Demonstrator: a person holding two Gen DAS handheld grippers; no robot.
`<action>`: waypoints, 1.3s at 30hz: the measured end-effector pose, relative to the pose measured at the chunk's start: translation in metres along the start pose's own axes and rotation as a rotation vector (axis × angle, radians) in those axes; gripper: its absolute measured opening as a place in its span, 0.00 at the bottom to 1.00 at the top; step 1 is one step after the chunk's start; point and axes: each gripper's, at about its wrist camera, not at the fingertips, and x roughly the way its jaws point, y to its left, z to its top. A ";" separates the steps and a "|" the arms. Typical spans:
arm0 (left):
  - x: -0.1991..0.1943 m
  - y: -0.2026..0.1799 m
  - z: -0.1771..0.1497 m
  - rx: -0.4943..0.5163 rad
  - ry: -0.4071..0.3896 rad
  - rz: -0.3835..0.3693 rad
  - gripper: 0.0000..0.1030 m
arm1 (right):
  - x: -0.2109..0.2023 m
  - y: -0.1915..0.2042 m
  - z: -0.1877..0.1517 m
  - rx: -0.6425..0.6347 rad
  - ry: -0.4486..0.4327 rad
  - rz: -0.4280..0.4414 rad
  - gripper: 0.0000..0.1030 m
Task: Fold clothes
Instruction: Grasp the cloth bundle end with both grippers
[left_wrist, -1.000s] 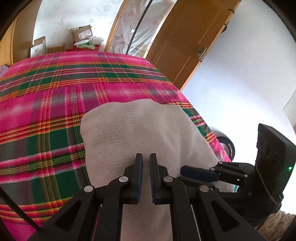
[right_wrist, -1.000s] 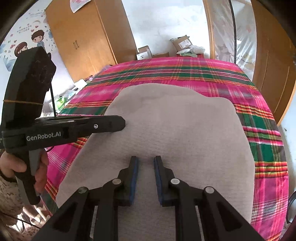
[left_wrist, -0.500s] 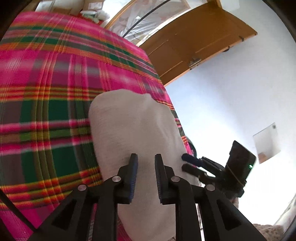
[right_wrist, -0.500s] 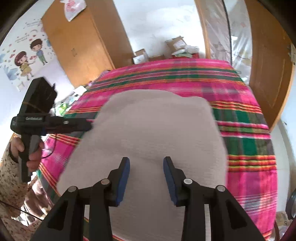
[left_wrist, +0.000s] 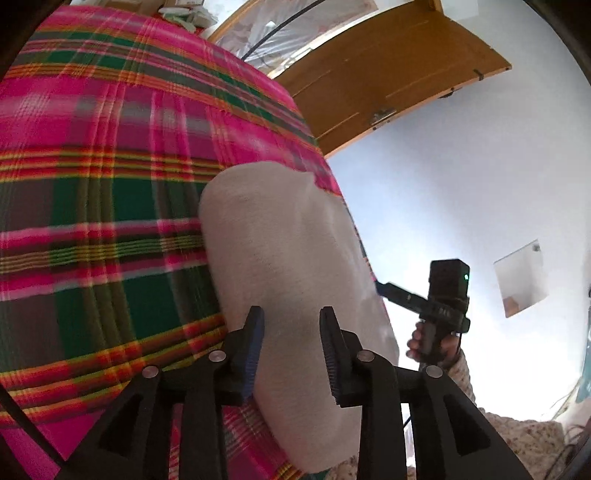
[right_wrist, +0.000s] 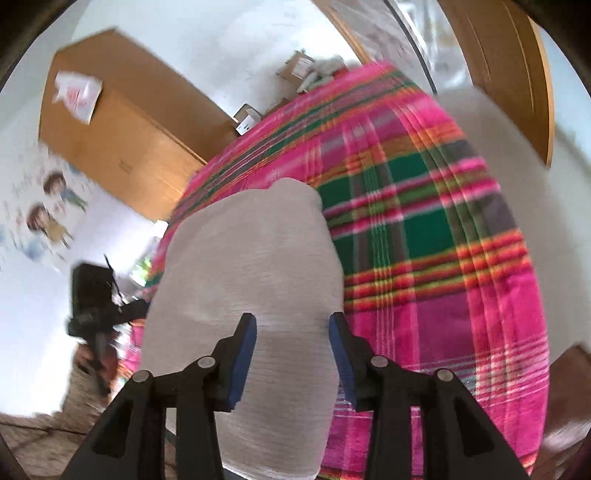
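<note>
Claws both gape: left claw (left_wrist: 291, 345) and right claw (right_wrist: 293, 350) over grey garment (left_wrist: 288, 258) on plaid bedspread (left_wrist: 92, 184).

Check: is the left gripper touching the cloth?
Cannot tell. In the left wrist view the open left gripper overlaps the cloth, but no contact or gap shows plainly.

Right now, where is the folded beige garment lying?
The beige garment lies on the plaid bedspread along the bed's near edge, directly ahead of both open grippers: left gripper, right gripper.
</note>
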 end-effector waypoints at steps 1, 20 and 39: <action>0.000 0.003 0.000 -0.007 0.005 0.013 0.34 | 0.000 -0.005 0.002 0.014 0.002 -0.004 0.46; 0.021 0.039 0.001 -0.169 0.059 -0.211 0.54 | 0.033 -0.024 0.023 0.092 0.183 0.206 0.47; 0.039 0.021 -0.003 -0.142 0.119 -0.240 0.82 | 0.062 0.006 0.037 -0.033 0.265 0.264 0.60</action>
